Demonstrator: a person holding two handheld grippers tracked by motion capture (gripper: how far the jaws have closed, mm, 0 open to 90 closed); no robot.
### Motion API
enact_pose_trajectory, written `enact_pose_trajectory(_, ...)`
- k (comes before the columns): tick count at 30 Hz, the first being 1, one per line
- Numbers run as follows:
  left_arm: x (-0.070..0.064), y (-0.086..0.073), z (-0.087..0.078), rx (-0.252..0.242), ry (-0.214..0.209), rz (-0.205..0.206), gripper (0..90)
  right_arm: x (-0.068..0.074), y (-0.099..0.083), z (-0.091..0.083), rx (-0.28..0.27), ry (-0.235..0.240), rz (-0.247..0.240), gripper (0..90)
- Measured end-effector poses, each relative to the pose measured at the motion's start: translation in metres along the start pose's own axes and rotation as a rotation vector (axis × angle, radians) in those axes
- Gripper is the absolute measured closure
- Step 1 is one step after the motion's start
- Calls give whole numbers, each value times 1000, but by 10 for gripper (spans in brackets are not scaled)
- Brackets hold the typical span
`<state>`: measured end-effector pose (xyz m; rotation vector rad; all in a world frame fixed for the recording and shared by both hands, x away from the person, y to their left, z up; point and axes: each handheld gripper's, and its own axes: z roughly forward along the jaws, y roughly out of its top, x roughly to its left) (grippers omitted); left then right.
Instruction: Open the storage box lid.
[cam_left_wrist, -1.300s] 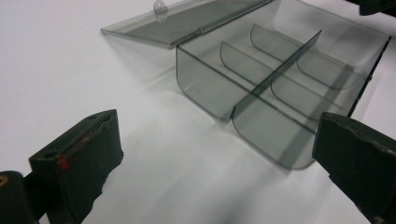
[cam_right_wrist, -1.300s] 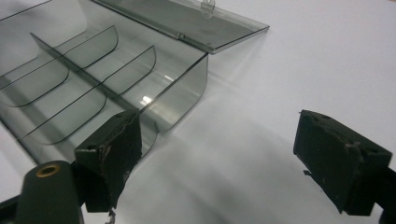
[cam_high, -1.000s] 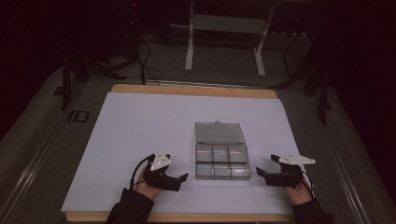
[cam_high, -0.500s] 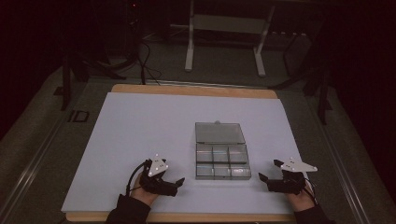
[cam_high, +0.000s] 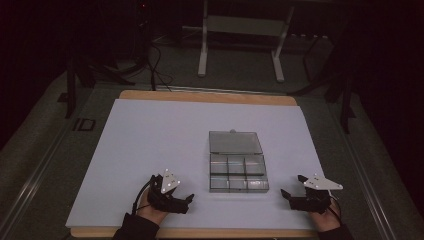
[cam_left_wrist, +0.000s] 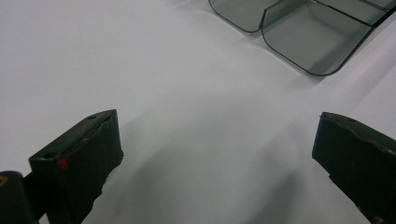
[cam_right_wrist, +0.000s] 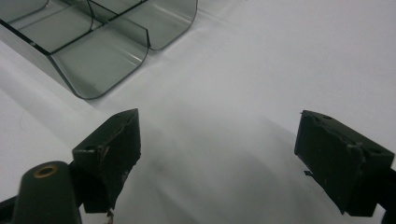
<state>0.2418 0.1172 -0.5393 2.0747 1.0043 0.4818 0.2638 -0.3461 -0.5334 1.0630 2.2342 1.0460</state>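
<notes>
Here, a clear compartment box (cam_high: 238, 168) lies open on the white sheet (cam_high: 150, 145) that covers the table (cam_high: 205, 96), a little right of the middle and toward the person's side. Its lid (cam_high: 235, 142) is folded back flat on the far side, and the tray part nearer the person is split into two rows of three small compartments; nothing can be made out inside them. The left gripper (cam_high: 181, 199) rests low over the sheet near the front edge, to the left of the box and apart from it, held in the person's left hand (cam_high: 150, 212), its grey three-cornered plate facing up. The right gripper (cam_high: 290, 196) sits on the other side of the box, also near the front edge and apart from the tray, with the right hand (cam_high: 325, 217) behind it. In the left gripper view, its jaws stand wide apart with bare white sheet between them, and the rounded smoky corner of the box (cam_left_wrist: 308, 35) shows at the upper right, well ahead of the jaws. In the right gripper view, its jaws are likewise spread wide and hold nothing, and the box (cam_right_wrist: 102, 44) shows at the upper left with its dividing walls visible. Neither gripper touches the box.
</notes>
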Motion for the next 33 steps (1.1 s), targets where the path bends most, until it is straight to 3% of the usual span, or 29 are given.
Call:
enact_pose_trajectory(7, -4, -4, -5, -52, 25, 24, 25, 0, -2, -3, -18, -18, 13, 144)
enact_pose_trajectory(12, -6, -4, -5, -56, 30, 52, 25, 1, -3, -3, -25, -41, 13, 143)
enact_pose_trajectory(19, -4, -4, -6, -65, 31, 29, 25, -3, -5, -4, -37, -47, 57, 142)
enact_pose_trajectory(33, -4, -5, -6, -64, 32, 25, 25, -2, -4, -1, -7, -57, 52, 144)
